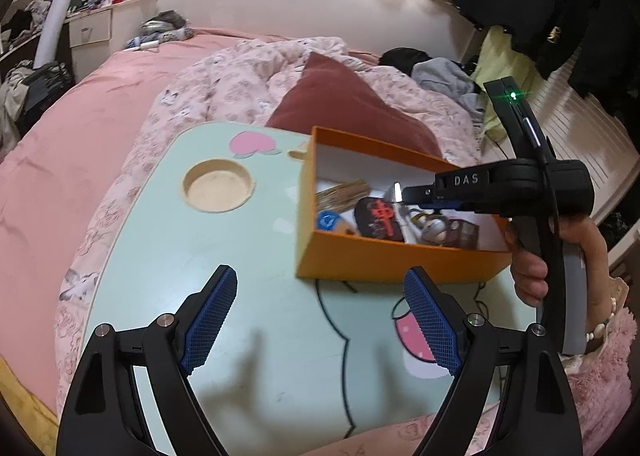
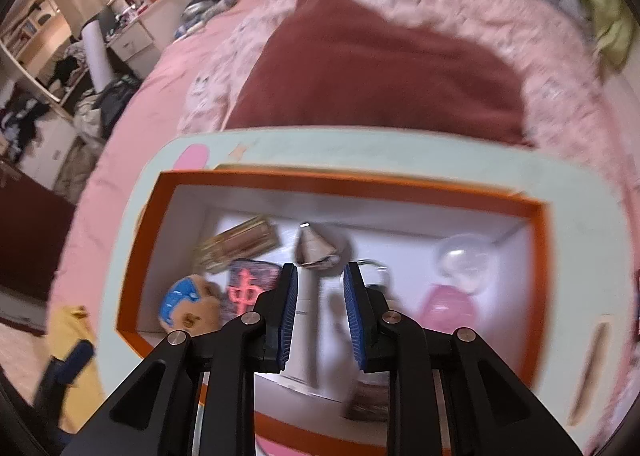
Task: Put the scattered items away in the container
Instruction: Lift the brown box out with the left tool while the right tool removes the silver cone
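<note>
Tongs on the right hand [image 2: 319, 310] are hanging over the orange box [image 1: 392, 262], tilted steeply down into it, their blue pads drawn close with only a narrow gap and nothing visibly caught between them; in the left wrist view a small pale piece is showing at their tip, but whether it is being gripped cannot be told. The left tongs [image 1: 320, 320] are standing spread wide and empty above the near part of the mint-green counter [image 1: 168, 240]. Inside the box several things are already lying: a gold bundle [image 2: 240, 246] at the far left, a dark pouch with a red mark [image 2: 244, 288] beside it, a brown piece with a blue patch [image 2: 188, 302] in the near left corner, and a pink figure under a clear dome [image 2: 450, 288] to the right. Outside it, the counter is showing only its printed cartoon and a round recess [image 1: 218, 185]; no loose item is visible there. Tidying is looking nearly or wholly finished, judging by that bare surface.
</note>
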{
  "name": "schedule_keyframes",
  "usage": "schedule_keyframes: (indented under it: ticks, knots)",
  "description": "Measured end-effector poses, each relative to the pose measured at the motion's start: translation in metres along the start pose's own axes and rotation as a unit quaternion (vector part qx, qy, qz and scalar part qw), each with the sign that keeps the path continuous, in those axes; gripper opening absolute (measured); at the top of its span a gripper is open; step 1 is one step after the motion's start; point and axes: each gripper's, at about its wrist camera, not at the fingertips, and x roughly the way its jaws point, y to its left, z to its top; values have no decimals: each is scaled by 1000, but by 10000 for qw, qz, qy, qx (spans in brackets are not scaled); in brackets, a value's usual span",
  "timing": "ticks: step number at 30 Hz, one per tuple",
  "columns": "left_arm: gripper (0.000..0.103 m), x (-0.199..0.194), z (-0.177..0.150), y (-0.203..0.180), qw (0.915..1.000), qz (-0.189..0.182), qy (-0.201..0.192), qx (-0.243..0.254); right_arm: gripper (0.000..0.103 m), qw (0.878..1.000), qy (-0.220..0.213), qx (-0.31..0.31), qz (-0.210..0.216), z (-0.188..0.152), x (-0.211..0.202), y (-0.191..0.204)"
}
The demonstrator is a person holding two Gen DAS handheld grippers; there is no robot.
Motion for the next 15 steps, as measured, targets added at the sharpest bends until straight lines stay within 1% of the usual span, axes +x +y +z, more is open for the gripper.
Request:
schedule_keyframes:
  ticks: [2, 5, 7, 8, 11, 14, 15]
  knots:
    - [86, 1, -1, 3, 10000, -24, 51, -55, 23, 9999, -59, -2, -104, 3, 3, 3]
    - [86, -2, -1, 2, 10000, -62, 11, -50, 23, 9997, -62, -26, -216, 9, 8, 9]
    - [86, -6, 0, 0, 10000, -87, -36, 0, 23, 9986, -26, -110, -508, 13, 14, 10]
    - [86, -8, 0, -1, 9999, -97, -59, 21, 26, 9982, 9, -133, -586, 15, 17, 11]
    - [86, -13, 0, -3, 9999, -99, -111, 75, 27, 9982, 99, -97, -584, 20, 28, 13]
    - [86, -13, -1, -3, 9998, -125, -114, 52, 27, 9972, 297, -124, -668, 22, 38, 14]
    - [86, -12, -1, -3, 9999, -134, -100, 46, 27, 9973, 238, -120, -691, 22, 38, 14]
